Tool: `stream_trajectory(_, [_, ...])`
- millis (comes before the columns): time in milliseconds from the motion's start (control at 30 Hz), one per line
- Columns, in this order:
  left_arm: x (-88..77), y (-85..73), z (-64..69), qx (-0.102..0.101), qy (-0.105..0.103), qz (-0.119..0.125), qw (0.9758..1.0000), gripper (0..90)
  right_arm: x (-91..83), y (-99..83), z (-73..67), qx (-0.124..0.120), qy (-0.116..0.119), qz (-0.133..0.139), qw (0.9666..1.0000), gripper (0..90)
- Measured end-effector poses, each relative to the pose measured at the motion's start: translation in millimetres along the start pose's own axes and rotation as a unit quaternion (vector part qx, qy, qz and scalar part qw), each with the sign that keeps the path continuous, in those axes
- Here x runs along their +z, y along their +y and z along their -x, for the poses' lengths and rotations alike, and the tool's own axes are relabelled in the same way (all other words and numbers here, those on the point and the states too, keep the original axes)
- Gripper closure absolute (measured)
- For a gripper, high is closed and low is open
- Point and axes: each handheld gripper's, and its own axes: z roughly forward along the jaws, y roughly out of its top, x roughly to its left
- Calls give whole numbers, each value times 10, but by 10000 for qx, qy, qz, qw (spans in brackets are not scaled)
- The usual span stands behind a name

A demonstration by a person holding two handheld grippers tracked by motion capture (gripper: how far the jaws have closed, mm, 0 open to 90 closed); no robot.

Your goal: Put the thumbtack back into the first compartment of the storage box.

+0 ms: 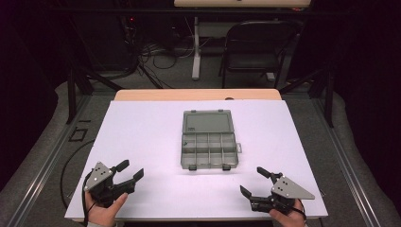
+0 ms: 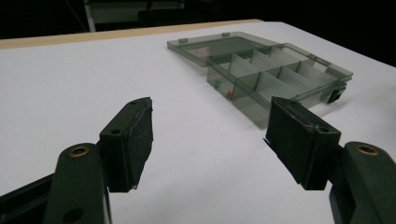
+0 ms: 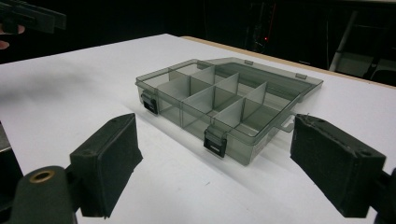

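Observation:
A smoky clear plastic organiser box [image 1: 208, 139] lies open in the middle of the white table, lid folded back away from me, several divided compartments facing up. Two tiny items, one green [image 2: 217, 84] and one red [image 2: 229, 94], sit in a compartment on its left side. My left gripper [image 1: 130, 171] rests at the near left, open, nothing between its pads, aimed toward the box [image 2: 271, 70]. My right gripper [image 1: 254, 182] rests at the near right, open and empty too, facing the box [image 3: 219, 105] and its two black latches [image 3: 215, 141].
The white sheet [image 1: 142, 132] covers a wooden table whose far edge [image 1: 198, 94] shows. A black folding chair [image 1: 255, 47] and cables lie on the floor beyond. Bare surface surrounds the box on all sides.

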Motion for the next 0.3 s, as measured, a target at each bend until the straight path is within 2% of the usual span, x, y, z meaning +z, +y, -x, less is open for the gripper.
stream_trajectory(300, [25, -24, -95, -197, 36, -97, 9998, 319, 1, -2, 18, -12, -23, -10, 10000, 145])
